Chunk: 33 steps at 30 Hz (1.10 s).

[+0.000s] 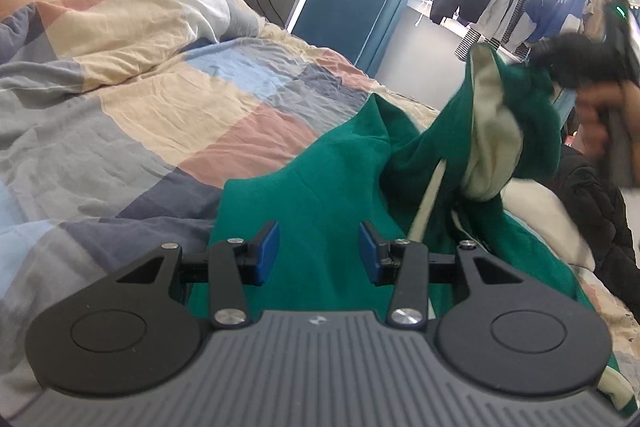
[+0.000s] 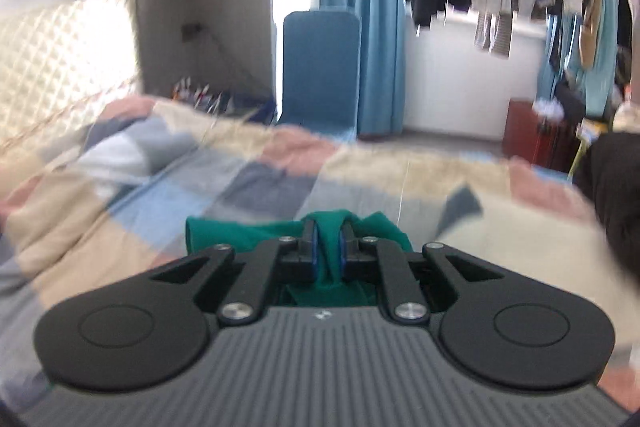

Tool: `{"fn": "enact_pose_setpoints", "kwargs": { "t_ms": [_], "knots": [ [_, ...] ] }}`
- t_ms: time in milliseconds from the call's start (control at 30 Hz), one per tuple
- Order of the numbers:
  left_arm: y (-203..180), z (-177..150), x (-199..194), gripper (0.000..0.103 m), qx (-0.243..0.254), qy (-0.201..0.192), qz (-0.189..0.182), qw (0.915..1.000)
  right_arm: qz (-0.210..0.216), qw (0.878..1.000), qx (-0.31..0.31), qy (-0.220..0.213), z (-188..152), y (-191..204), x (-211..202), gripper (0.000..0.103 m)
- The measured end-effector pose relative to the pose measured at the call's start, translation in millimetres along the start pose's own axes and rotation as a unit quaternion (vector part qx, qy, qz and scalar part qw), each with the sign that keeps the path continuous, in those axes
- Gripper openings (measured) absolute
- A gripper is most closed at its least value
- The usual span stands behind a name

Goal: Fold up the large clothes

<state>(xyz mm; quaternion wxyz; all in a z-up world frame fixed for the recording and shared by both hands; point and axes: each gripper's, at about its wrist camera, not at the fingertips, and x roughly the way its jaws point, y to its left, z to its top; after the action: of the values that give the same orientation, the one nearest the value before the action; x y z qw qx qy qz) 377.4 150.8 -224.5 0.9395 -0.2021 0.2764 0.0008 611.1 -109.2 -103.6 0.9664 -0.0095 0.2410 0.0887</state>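
Green garment: one hooded sweatshirt (image 1: 320, 187) with pale lining, spread on the near right part of the bed (image 1: 120, 99), its hood end lifted at the right.
Bedding: one checked quilt (image 1: 168, 115); one blue chair (image 1: 340, 15) at the far side.
Left gripper (image 1: 319, 251): one, half open over the green cloth, nothing between its blue pads (image 1: 267, 247).
Right gripper (image 2: 328, 247): one, raised at the right, pinched tight on a fold of the sweatshirt; a hand (image 1: 600, 107) holds it, blurred.
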Motion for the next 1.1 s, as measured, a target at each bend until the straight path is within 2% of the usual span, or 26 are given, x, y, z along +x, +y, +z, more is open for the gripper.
{"fn": "enact_pose_setpoints", "kwargs": {
  "t_ms": [133, 200, 300, 400, 567, 600, 667, 700, 733, 900, 1033, 1100],
  "knots": [
    [9, 1, 21, 0.049, 0.001, 0.001, -0.007, 1.0000, -0.018, 0.999, -0.002, -0.032, 31, 3, 48, 0.010],
    [13, 2, 33, 0.049, 0.017, 0.004, -0.003, 0.9998, -0.026, 0.998, 0.001, -0.052, 44, 4, 67, 0.010],
    [16, 8, 48, 0.049, 0.023, 0.001, 0.000, 0.9997, -0.041, 0.997, -0.003, -0.069, 52, 5, 91, 0.010],
    [20, 20, 66, 0.049, 0.018, 0.006, -0.004, 0.9998, -0.059, 0.997, -0.010, -0.045, 46, -3, 127, 0.010],
    [16, 42, 97, 0.049, 0.040, 0.018, -0.011, 0.9990, -0.066, 0.998, -0.001, 0.011, 8, -31, 178, 0.013],
    [13, 47, 104, 0.049, 0.042, 0.022, -0.014, 0.9988, -0.064, 0.998, 0.010, 0.019, 0, -37, 183, 0.015],
    [6, 58, 120, 0.049, 0.046, 0.034, -0.020, 0.9982, -0.058, 0.997, 0.029, 0.029, -15, -48, 185, 0.033],
    [3, 64, 129, 0.049, 0.046, 0.041, -0.024, 0.9978, -0.055, 0.997, 0.037, 0.028, -21, -53, 182, 0.054],
    [-2, 70, 140, 0.049, 0.045, 0.052, -0.030, 0.9972, -0.051, 0.997, 0.042, 0.026, -27, -54, 178, 0.069],
    [-22, 94, 200, 0.050, 0.055, 0.096, -0.051, 0.9926, -0.014, 0.997, 0.061, 0.041, -49, -84, 144, 0.072],
    [-41, 97, 238, 0.057, 0.069, 0.115, -0.055, 0.9895, -0.022, 0.991, 0.045, 0.121, -72, -99, 124, 0.072],
    [-51, 95, 257, 0.059, 0.082, 0.126, -0.040, 0.9878, -0.008, 0.984, 0.059, 0.166, -89, -106, 125, 0.073]
  ]
}}
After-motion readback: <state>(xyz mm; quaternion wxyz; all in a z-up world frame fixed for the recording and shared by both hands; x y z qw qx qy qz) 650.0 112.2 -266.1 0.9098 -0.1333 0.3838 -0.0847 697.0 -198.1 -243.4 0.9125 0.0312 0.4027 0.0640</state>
